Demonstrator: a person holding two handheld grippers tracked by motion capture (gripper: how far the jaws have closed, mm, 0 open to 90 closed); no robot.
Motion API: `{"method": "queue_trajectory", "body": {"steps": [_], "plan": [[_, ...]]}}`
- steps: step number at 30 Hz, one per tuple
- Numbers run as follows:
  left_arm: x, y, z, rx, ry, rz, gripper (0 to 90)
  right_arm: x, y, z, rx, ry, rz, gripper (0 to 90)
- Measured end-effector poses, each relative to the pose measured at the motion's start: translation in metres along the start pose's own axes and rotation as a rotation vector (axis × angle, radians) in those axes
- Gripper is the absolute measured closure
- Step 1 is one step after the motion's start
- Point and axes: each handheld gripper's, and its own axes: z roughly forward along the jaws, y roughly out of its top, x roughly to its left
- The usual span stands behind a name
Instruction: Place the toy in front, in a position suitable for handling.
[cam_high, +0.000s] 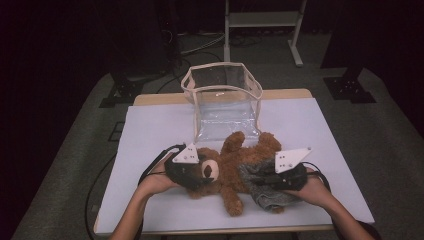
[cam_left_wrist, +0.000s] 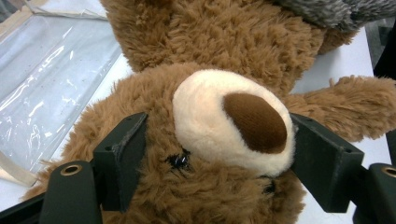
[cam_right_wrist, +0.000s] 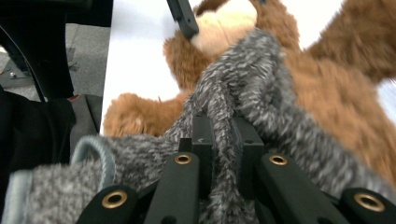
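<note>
Dark curtains and a grey carpeted floor surround a white-topped bench (cam_high: 150, 130) at the centre of the high view. At the upper middle of that bench stands a clear plastic bag with a cream fabric rim (cam_high: 221, 85), its mouth open toward the camera, probably waiting to receive something.

Just below it, at lower centre, a fluffy brown teddy bear with a cream muzzle (cam_high: 227, 167) lies on its back, head to the left of the frame. A grey knitted garment (cam_high: 262, 187) is bunched around its lower body.

The left hand-held gripper (cam_high: 200, 175) sits at the bear's head. In the left gripper view its black jaws stand fairly wide, pressing into the fur on both sides of the muzzle (cam_left_wrist: 233, 123), seemingly to pin the toy in place.

The right hand-held gripper (cam_high: 272, 181) sits at lower right of the high view. In the right gripper view its jaws are clamped almost together on a fold of the grey knit (cam_right_wrist: 224, 135), which stretches taut toward the bear, suggesting the garment is being pulled along its body.
</note>
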Motion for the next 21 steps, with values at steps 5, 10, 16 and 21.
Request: {"method": "queue_trajectory", "body": {"steps": [5, 10, 16, 21], "plan": [[-0.001, 0.002, 0.001, 0.004, 0.008, 0.005, 23.7, 0.005, -0.032, -0.021, 0.025, -0.050, 0.064, 81.3], [0.002, 0.003, 0.002, 0.002, 0.014, -0.018, 23.7, 0.004, -0.054, -0.042, 0.005, -0.094, 0.135, 81.3], [0.002, 0.003, 0.005, 0.000, 0.024, -0.027, 23.4, 0.003, -0.031, -0.033, -0.042, -0.083, 0.091, 81.3], [0.002, 0.003, 0.004, 0.004, 0.039, -0.027, 23.3, 0.000, -0.004, -0.008, -0.036, -0.063, 0.005, 81.3]]}}
